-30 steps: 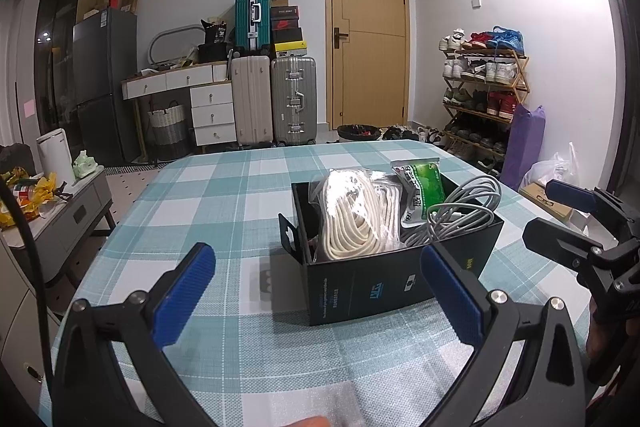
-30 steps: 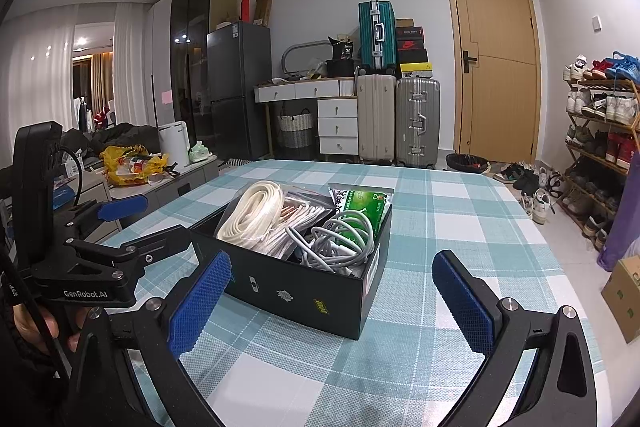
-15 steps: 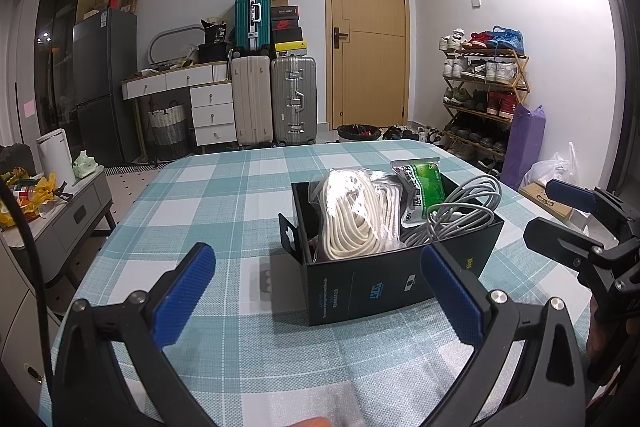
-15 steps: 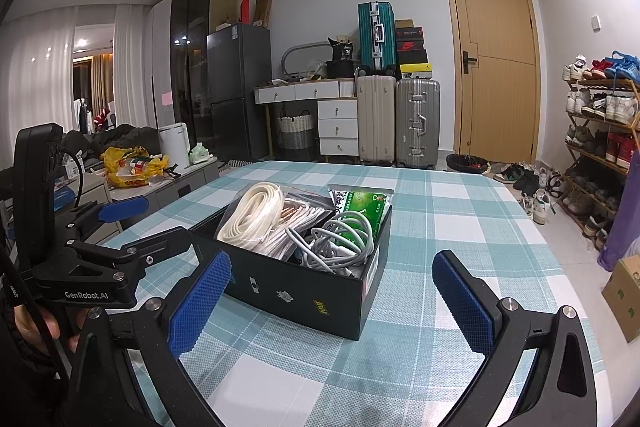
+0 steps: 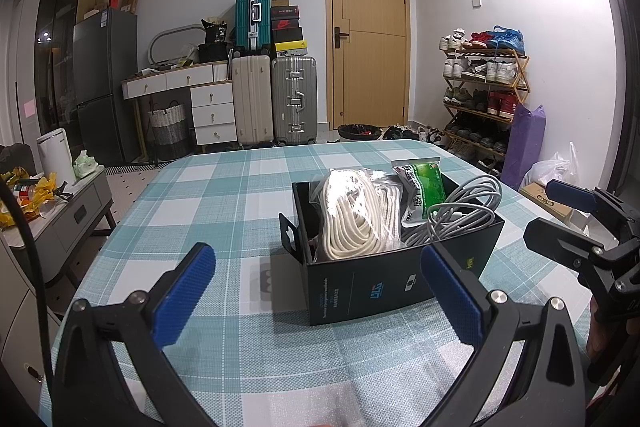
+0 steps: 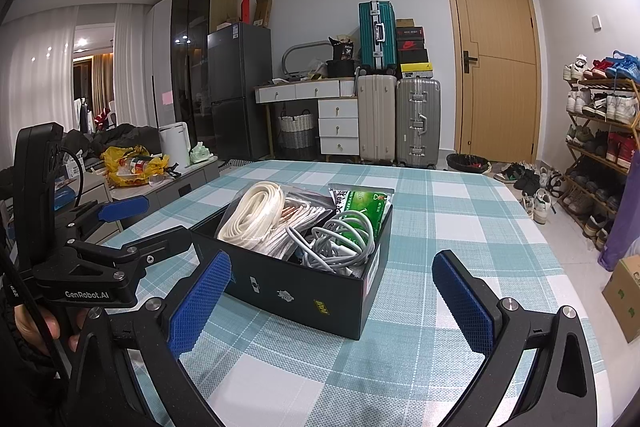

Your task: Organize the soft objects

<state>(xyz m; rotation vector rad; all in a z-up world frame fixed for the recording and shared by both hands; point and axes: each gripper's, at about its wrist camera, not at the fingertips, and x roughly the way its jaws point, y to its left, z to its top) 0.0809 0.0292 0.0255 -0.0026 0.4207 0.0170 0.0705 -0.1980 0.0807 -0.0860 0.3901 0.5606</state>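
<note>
Counter [image 5: 224, 187]: covered by a teal and white checked cloth.
Box [image 5: 384, 287]: black, open at the top, standing on the counter near its middle.
Box contents: a bagged coil of white rope [image 5: 352, 215] on one side, a green packet [image 5: 424, 187] standing at the back, a bundle of grey cable [image 5: 460, 215] beside it (all inside the box, rising above its rim).
Left tool [image 5: 316, 291]: blue-padded fingers spread wide apart, holding nothing, short of the box.
Right tool [image 6: 332, 299]: fingers spread wide apart, empty, close to the box's near corner.
Hand [image 6: 36, 327]: grips the left tool's handle.
</note>
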